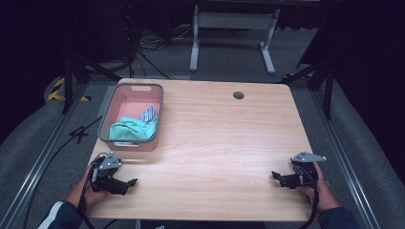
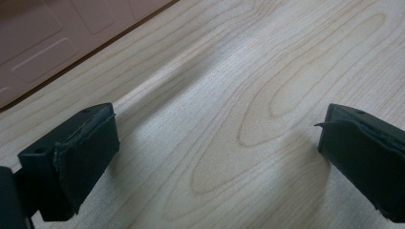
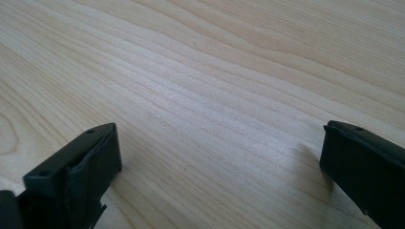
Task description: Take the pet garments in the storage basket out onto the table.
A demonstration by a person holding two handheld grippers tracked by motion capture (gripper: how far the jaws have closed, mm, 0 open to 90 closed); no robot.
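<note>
A pink bin with a grey rim (image 1: 106,118) stands at the table's left side. Inside it lie a teal cloth (image 1: 130,129) and a blue-and-white striped cloth (image 1: 149,114). My left gripper (image 1: 131,182) rests low over the near-left corner of the table, just in front of the bin, open and empty. In the left gripper view its jaws stand wide apart over bare wood, with the bin's pink wall (image 2: 52,43) at top left. My right gripper (image 1: 275,175) sits near the front right edge, open, holding nothing. Its jaws frame plain wood grain in the right gripper view.
The light wooden table (image 1: 219,143) has a round cable hole (image 1: 238,95) at the back right. Beyond the table, a white desk frame (image 1: 229,28) and cables lie on the grey floor. Black stand legs flank the table on both sides.
</note>
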